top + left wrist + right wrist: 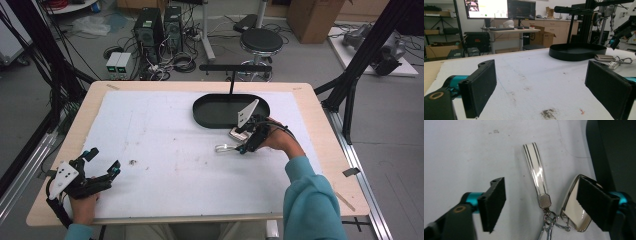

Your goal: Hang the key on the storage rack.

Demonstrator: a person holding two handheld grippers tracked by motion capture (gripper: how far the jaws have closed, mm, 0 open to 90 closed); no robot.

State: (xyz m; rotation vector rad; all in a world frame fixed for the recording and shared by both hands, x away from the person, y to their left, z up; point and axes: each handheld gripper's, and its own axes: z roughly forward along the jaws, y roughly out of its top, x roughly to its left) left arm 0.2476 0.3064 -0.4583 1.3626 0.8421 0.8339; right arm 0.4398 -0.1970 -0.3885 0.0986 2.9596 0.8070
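Note:
A set of keys lies on the white mat just in front of the black oval tray: a cream and chrome key fob, a striped cream strap and a metal ring that joins them. My right gripper hovers over it, open. In the right gripper view the strap sits between the jaws and the right jaw covers part of the fob. My left gripper is held open at the near left of the mat, nothing between its jaws.
A black T-shaped stand rises from the back of the tray. A dark smudge marks the mat near the left gripper. The wooden table edge runs just right of my right hand. Stool, computers and cables are on the floor beyond.

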